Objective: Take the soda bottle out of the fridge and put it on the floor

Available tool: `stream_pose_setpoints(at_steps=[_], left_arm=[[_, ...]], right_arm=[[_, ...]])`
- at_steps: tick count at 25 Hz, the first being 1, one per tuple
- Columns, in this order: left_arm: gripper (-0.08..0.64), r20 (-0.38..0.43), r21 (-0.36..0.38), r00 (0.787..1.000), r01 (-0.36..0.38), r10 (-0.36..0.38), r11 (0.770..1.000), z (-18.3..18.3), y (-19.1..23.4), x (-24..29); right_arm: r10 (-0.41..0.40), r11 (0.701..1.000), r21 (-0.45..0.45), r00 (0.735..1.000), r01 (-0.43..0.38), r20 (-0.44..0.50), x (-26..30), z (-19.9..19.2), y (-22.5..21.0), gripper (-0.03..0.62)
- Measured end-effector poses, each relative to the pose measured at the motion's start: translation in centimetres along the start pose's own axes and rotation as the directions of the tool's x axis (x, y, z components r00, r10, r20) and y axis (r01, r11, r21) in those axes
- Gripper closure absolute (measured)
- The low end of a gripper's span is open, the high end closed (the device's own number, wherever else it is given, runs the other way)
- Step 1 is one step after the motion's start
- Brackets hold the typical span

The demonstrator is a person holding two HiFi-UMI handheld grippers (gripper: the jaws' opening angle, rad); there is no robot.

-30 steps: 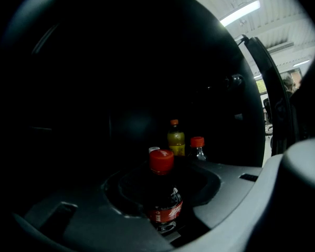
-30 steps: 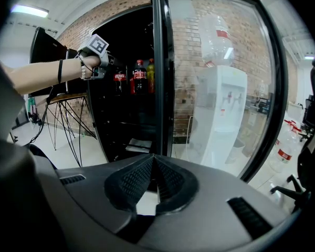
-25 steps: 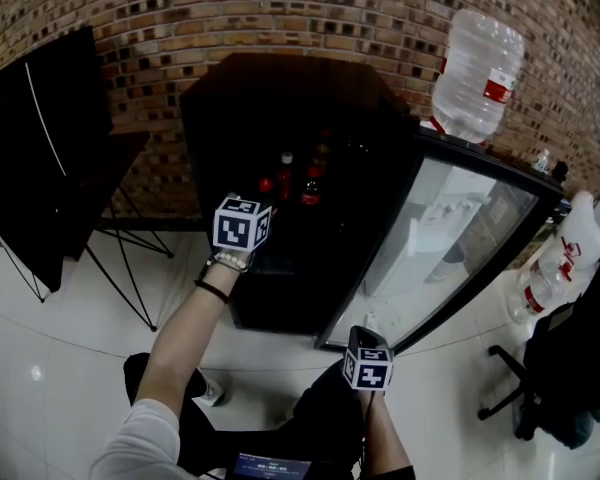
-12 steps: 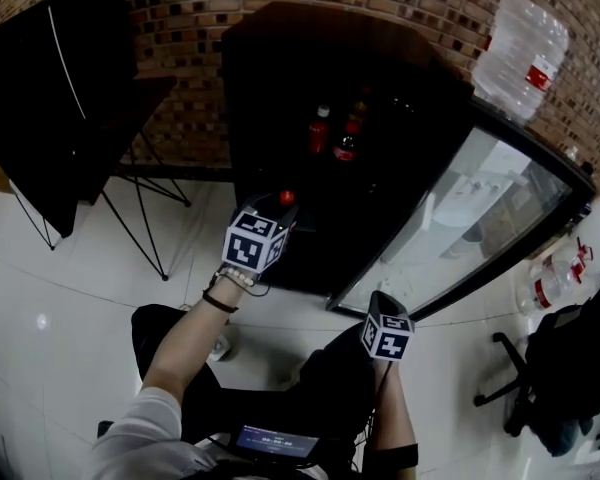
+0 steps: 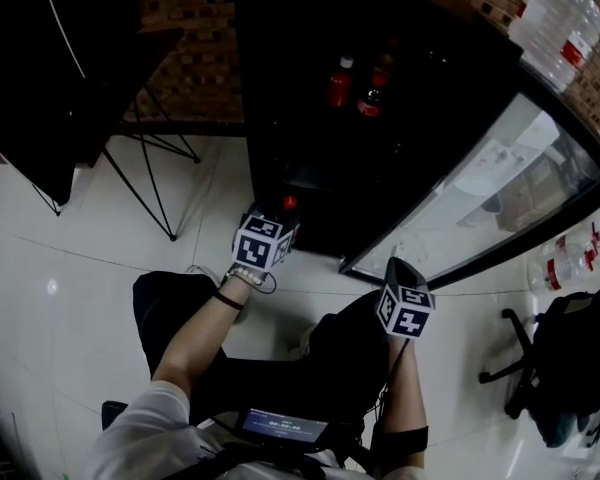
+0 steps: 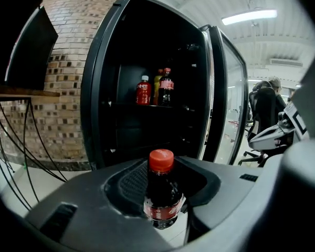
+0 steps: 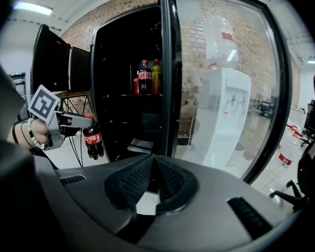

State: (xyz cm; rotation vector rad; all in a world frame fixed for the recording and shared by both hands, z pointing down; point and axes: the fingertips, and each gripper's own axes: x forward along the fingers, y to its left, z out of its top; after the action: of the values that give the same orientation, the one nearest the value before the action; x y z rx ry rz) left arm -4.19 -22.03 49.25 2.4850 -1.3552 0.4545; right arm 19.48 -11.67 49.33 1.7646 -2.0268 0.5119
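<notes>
A small cola bottle (image 6: 160,164) with a red cap stands upright between the jaws of my left gripper (image 6: 161,189), which is shut on its body. In the head view the left gripper (image 5: 277,223) holds the cola bottle (image 5: 289,204) just in front of the black fridge (image 5: 310,183), above the white tiled floor (image 5: 130,238). From the right gripper view the cola bottle (image 7: 93,139) hangs clear of the floor in the left gripper (image 7: 80,122). My right gripper (image 7: 153,164) is shut and holds nothing; it is low by the glass fridge door (image 5: 480,198).
Two or three more bottles (image 5: 358,85) stand on a fridge shelf. A water-cooler jug (image 5: 562,20) is behind the open door, with an office chair (image 5: 520,368) at the right. A black folding table (image 5: 60,78) on thin legs stands at the left. A person's dark-clothed legs (image 5: 280,368) are below.
My left gripper has drawn back out of the fridge with the cola bottle and come down towards the floor. The head view has tipped downward. The right gripper stays by the door.
</notes>
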Motion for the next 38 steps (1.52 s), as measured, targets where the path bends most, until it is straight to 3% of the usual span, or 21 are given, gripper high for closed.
stream_pose_setpoints(at_steps=[9,17,20,29,38], left_arm=[[0.414,-0.085,-0.049,0.996,-0.033,0.028,0.998,-9.6,1.7,2.9],[0.414,-0.215,-0.081,0.975,-0.068,0.049,0.994,-19.4,3.4,5.3],[0.414,-0.280,-0.075,0.958,-0.086,0.062,0.994,-23.4,4.1,6.1],[0.414,-0.431,-0.149,0.902,-0.102,0.028,0.984,-33.3,4.2,8.7],[0.413,-0.526,-0.162,0.850,-0.137,0.032,0.977,-40.4,4.9,12.3]], right_arm=[[0.017,0.999,-0.036,1.000,-0.017,-0.013,1.0,0.5,1.4,0.572],[0.035,0.999,-0.037,0.999,-0.035,-0.003,1.5,1.0,2.2,0.572],[0.041,0.999,-0.035,0.999,-0.041,-0.001,1.7,1.2,2.5,0.572],[0.054,0.996,-0.065,0.999,-0.054,-0.007,2.1,1.2,3.1,0.572],[0.063,0.995,-0.083,0.998,-0.063,-0.010,2.7,1.5,3.1,0.572]])
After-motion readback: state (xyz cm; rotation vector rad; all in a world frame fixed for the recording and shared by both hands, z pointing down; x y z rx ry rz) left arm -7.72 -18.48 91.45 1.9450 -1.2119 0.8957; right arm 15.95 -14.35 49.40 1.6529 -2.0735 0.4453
